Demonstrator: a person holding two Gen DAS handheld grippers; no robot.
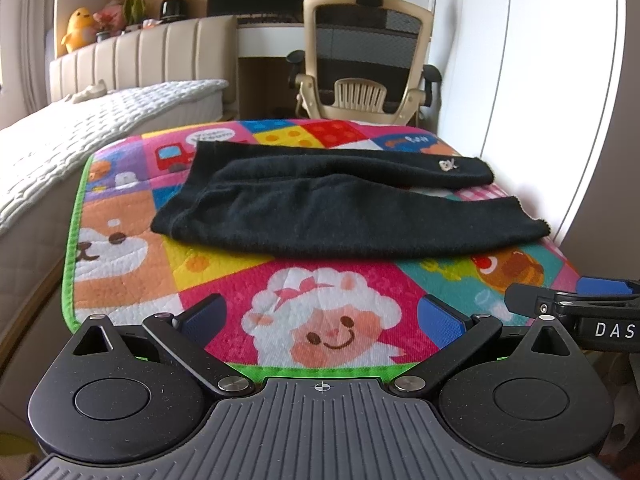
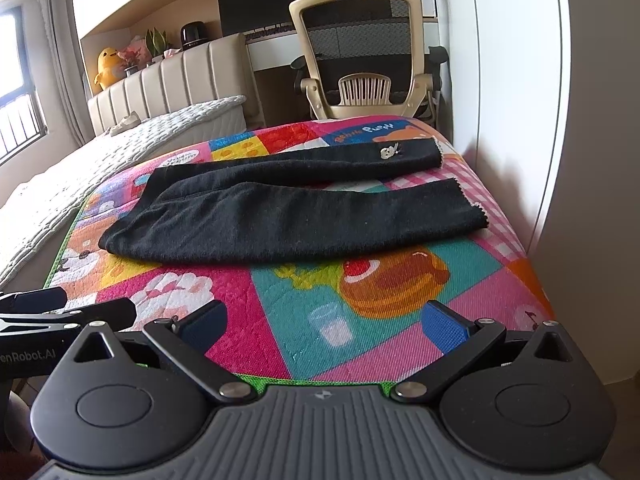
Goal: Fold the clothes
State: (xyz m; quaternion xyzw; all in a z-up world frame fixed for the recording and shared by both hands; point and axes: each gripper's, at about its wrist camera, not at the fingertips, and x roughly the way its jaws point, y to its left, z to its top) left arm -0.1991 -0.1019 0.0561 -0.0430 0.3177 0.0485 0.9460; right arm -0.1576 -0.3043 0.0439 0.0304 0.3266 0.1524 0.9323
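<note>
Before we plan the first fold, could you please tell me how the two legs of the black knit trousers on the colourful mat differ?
The far leg of the black knit trousers carries a small white embroidered emblem near its cuff; the near leg is plain. The far leg looks narrower, the near leg broader. Their cuffs lie apart, with the colourful cartoon play mat showing between them. Both lie flat, untouched, joined at the left-hand end.

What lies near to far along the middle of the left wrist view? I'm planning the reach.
Open left gripper → colourful cartoon play mat → black pair of leggings → beige mesh office chair.
</note>
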